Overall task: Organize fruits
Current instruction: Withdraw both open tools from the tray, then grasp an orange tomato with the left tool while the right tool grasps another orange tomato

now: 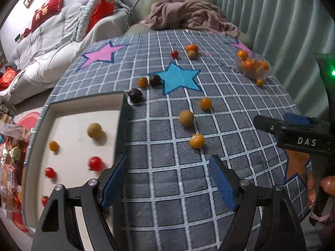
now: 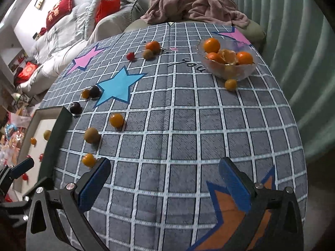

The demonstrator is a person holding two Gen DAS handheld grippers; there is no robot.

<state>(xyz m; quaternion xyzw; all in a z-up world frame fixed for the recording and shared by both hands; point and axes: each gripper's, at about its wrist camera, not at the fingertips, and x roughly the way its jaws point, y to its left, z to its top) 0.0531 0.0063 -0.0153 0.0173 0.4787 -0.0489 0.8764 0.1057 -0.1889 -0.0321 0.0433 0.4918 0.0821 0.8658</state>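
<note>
Table (image 1: 167, 188) under a checked star cloth; white tray (image 1: 69, 117) at its left edge, glass bowl (image 2: 240, 71) of mandarins far right. Loose fruit lies scattered between them. Left gripper (image 1: 167, 184): jaws wide apart, empty. Right gripper (image 2: 165, 186): jaws wide apart, empty. Nearest loose piece, a yellow-orange tomato (image 1: 196, 140), sits just ahead of the left jaws, so the left hand looks nearer.

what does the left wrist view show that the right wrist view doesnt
Only the left wrist view: the tray floor in full, with two red tomatoes on it, and the right gripper with fingers on its handle.

Only the right wrist view: the glass bowl seen clearly, holding oranges and a peeled one.

Both: the checked cloth, blue star, two dark fruits, scattered loose fruit, and open, empty jaws.
</note>
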